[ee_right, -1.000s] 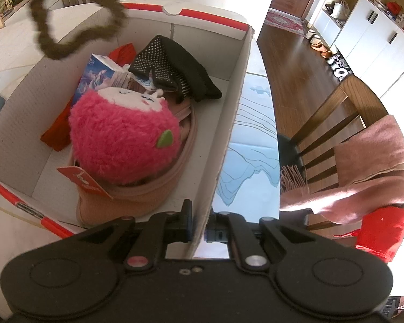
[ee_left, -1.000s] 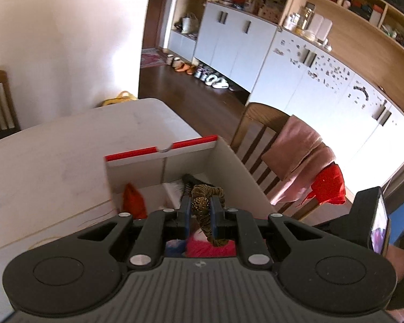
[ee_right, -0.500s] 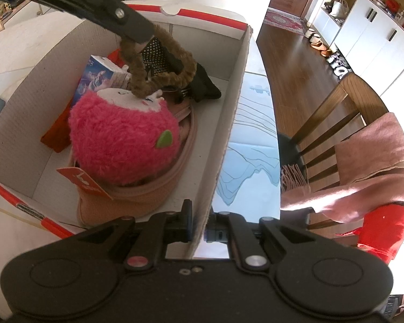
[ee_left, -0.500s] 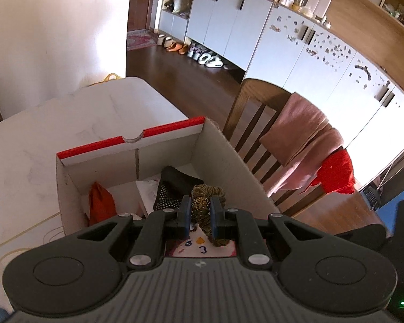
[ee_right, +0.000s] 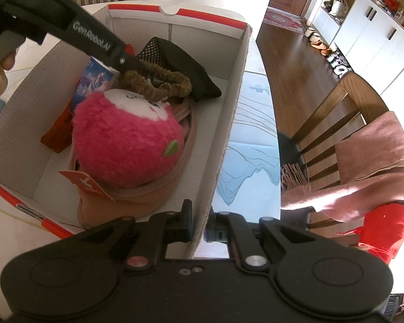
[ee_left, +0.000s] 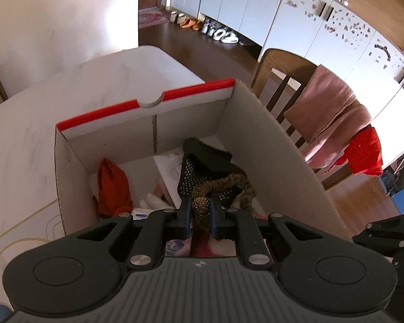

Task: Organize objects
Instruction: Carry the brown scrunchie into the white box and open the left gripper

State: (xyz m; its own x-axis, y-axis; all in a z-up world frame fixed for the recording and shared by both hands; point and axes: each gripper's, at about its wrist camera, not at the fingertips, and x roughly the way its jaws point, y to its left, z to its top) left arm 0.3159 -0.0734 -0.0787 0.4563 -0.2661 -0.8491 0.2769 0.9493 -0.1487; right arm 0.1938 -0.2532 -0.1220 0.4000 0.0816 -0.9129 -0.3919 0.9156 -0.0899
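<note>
A white cardboard box [ee_right: 229, 123] with red-trimmed top edges sits open on a pale bench [ee_left: 67, 102]. Inside it lies a round pink plush toy [ee_right: 126, 145] with a white face and a small green leaf, resting on a beige cap [ee_right: 137, 202] that carries a red tag [ee_right: 86, 183]. Toward the far end are a black dotted glove [ee_right: 175, 56], an orange-red cloth [ee_left: 113, 185] and a blue printed carton [ee_right: 94, 80] whose writing is too small to read.

The left hand-held gripper [ee_left: 200, 210] reaches down into the box, its jaws clamped on a brown scrunchie [ee_right: 159, 83]. The scrunchie's loop lies across the top of the plush toy and the edge of the glove. White lettering on the gripper's arm reads "GenRobot.AI".

The right hand-held gripper [ee_right: 200, 220] has its jaws closed on the box's right-hand side wall, one finger inside and one outside.

Beside the box, the bench carries a light blue printed sheet [ee_right: 247, 156] with line drawings. A wooden chair [ee_left: 280, 80] stands at the bench, draped with a pink scarf [ee_left: 328, 113] and a red garment [ee_left: 367, 153]. Beyond are a dark wooden floor, white cabinets [ee_left: 237, 5] with shoes lined up below them, and a small patterned rug.
</note>
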